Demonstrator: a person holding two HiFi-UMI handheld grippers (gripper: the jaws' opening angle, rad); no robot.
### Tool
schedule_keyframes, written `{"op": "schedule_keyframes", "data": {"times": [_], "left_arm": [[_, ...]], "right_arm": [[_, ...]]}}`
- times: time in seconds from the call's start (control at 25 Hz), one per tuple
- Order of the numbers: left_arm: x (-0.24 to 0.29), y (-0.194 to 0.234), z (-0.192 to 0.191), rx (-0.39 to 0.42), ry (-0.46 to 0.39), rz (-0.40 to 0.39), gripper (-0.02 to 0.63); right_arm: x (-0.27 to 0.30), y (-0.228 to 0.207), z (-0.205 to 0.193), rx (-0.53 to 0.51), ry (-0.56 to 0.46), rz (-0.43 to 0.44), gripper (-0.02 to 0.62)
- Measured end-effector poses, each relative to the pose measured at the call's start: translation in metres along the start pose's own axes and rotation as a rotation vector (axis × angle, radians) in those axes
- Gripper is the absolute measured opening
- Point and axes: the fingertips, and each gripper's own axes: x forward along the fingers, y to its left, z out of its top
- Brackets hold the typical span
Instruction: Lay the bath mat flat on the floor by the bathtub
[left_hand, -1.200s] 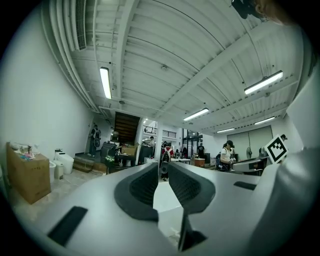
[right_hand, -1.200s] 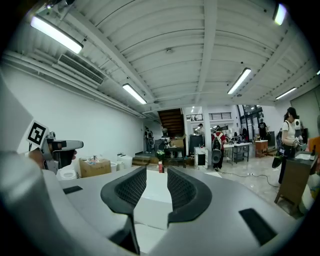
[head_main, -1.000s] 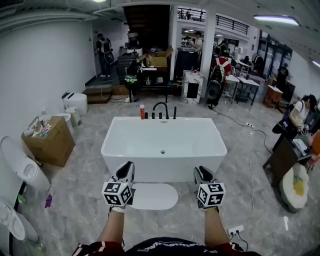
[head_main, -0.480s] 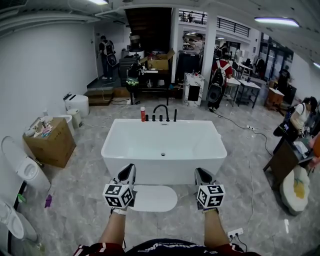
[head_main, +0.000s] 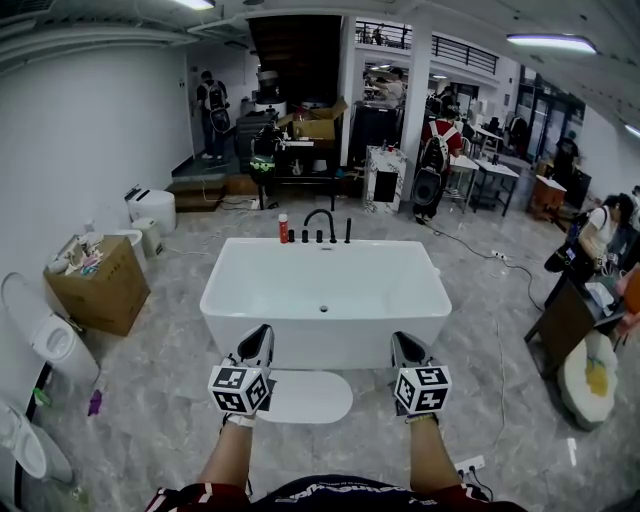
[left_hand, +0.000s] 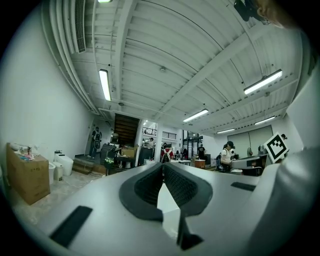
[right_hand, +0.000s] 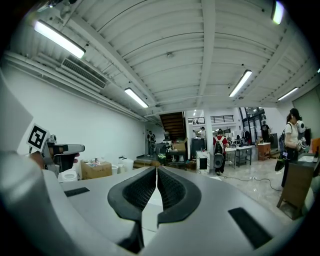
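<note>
Room: grey marble floor (head_main: 150, 400), white tub (head_main: 330, 345) dead centre.
Mat: the oval white mat (head_main: 310, 397) lies flat on the floor, just beside the tub's near wall, between the two grippers.
Left gripper (head_main: 258, 340): jaws pressed together, nothing in them, over the mat's left end.
Right gripper (head_main: 403, 345): jaws have just been closing and now meet, empty, clear of the mat's right end.

- bath mat (head_main: 308, 396) plain white; bathtub (head_main: 325, 300) glossy white, no pattern;
- floor (head_main: 160, 390) grey, with pale marbled veining;
- left gripper (head_main: 262, 332) and right gripper (head_main: 397, 340) white-shelled; each cube patterned with black squares on white;
- fingers (left_hand: 145, 187) dark grey, with a fine grid texture;
- tap (head_main: 320, 220) black; bottle (head_main: 283, 227) red;
- cardboard box (head_main: 105, 290) brown
</note>
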Motion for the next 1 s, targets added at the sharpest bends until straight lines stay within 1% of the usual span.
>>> {"op": "schedule_keyframes", "data": {"times": [0.32, 1.0], "left_arm": [[0.0034, 0.0002, 0.0058, 0.006, -0.002, -0.012, 0.028], [0.0040, -0.0043, -0.0022, 0.004, 0.004, -0.018, 0.028]], "right_arm": [[0.0024, 0.0003, 0.0081, -0.016, -0.002, -0.017, 0.026], [-0.0014, -0.0008, -0.0005, -0.017, 0.000, -0.036, 0.026]]}}
